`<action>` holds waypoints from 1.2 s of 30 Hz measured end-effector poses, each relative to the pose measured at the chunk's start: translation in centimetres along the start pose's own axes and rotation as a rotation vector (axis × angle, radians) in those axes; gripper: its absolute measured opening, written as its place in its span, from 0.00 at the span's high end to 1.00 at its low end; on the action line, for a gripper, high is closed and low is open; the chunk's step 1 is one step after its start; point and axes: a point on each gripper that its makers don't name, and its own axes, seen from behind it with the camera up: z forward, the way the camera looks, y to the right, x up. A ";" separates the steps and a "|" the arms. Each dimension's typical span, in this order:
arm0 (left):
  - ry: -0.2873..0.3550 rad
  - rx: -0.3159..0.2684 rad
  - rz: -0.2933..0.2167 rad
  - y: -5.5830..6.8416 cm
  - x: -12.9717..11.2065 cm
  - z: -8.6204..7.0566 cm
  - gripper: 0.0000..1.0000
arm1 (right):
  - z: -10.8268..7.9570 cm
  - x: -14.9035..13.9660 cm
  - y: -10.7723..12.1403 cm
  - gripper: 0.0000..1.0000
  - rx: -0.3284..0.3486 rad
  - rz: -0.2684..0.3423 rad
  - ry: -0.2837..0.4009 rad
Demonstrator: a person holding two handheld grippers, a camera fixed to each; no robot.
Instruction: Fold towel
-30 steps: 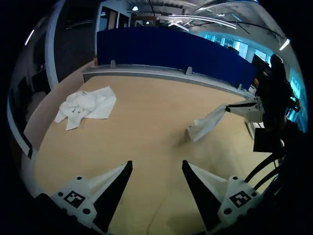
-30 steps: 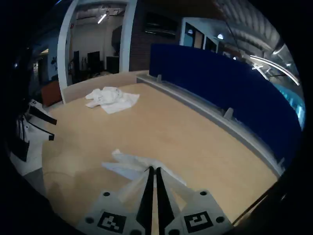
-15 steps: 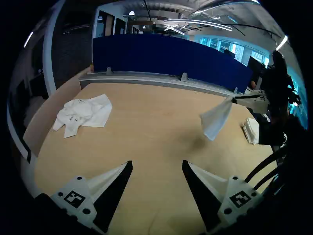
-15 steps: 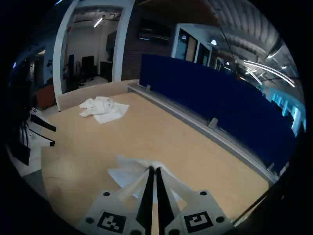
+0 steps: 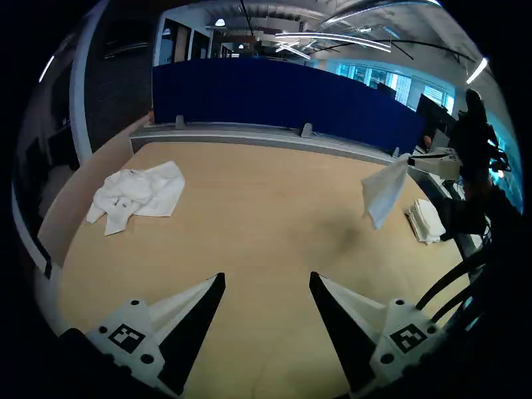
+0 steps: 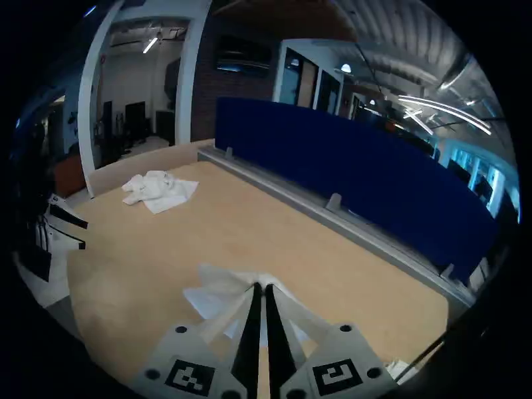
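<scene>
Right fingers (image 6: pixel 250 332) — tight on towel (image 6: pixel 213 296)

In the left gripper view, a crumpled heap (image 5: pixel 136 193) lies on the table (image 5: pixel 266 199) at its far left; a partition (image 5: pixel 279 93) stands behind the table's far edge; a folded stack (image 5: pixel 425 219) lies at the right edge; the towel (image 5: pixel 386 189) hangs above the table, just left of the stack.

A light wooden table (image 5: pixel 259 199) runs up to a grey rail (image 5: pixel 253 136) carrying a dark blue partition (image 5: pixel 279 93); long strip lights (image 5: pixel 332 38) hang overhead
</scene>
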 end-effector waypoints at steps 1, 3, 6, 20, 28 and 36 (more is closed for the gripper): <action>0.000 0.001 0.000 0.0 0.0 0.0 0.06 | -0.3 -0.1 0.7 0.96 -0.007 0.000 -0.002; 0.000 0.002 0.000 0.1 0.1 0.0 0.06 | -0.9 -0.3 2.1 0.96 -0.021 0.002 -0.006; -0.001 0.004 -0.002 0.2 0.1 -0.1 0.06 | -1.8 -0.8 4.2 0.96 -0.038 0.006 -0.012; -0.030 0.024 -0.011 0.8 -0.6 0.4 0.06 | -5.5 -4.0 14.8 0.95 -0.116 0.045 -0.052; -0.036 0.030 -0.025 1.3 -0.2 0.7 0.06 | -6.8 -5.4 20.6 0.96 -0.169 0.067 -0.072; -0.044 0.039 -0.020 1.7 0.1 1.2 0.06 | -7.8 -6.5 25.5 0.96 -0.213 0.073 -0.096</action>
